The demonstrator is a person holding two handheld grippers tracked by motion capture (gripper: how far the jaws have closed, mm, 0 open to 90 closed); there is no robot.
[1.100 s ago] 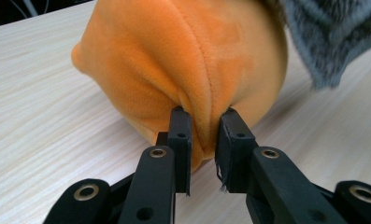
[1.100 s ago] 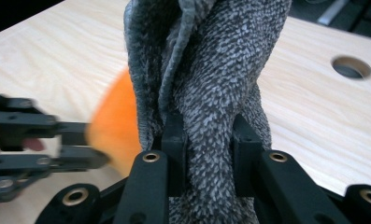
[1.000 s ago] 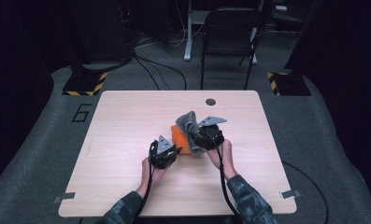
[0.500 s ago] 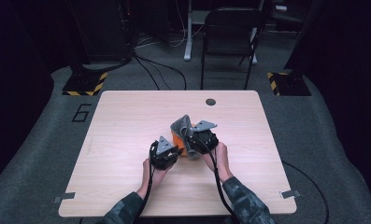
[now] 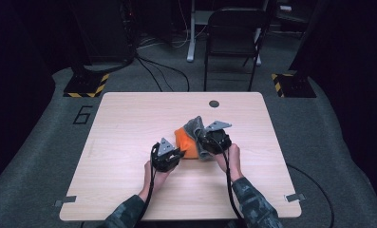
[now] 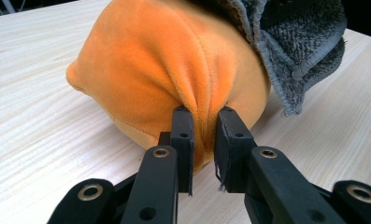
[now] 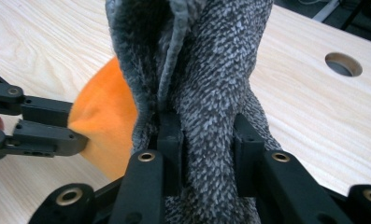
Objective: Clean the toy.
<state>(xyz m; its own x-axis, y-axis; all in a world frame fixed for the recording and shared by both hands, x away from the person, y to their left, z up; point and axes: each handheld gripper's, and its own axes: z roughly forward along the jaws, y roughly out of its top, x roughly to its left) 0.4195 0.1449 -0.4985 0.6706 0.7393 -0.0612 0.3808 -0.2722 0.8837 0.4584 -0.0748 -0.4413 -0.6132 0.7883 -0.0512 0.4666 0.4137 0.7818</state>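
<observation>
Scene: a person at a pale wooden desk (image 5: 129,142) works two hand-held grippers on a soft orange cushion (image 6: 164,70) with a grey towel (image 7: 211,70) draped over its far side.
Left gripper (image 5: 166,156): clamped on a pinched fold of the orange cushion's plush; in the left gripper view the fabric puckers between the two jaws. It sits where it sat a second ago.
Right gripper (image 5: 214,140): closed on a bunched fold of the grey towel, which fills the gap between its jaws in the right gripper view.
What has changed: over the last second the right gripper has dipped and drawn toward the person, carrying the towel with it; the towel now stands lower over the cushion.
Where the things are: cushion resting on the desk just right of centre, towel touching it and lying partly over it, both between the two grippers.
Also on the desk: a round cable hole (image 5: 214,103) near the far edge, well apart from the work.
Reading: the towel looks to be pulled around or off the cushion while the left gripper anchors it; which of the two cannot be told.
</observation>
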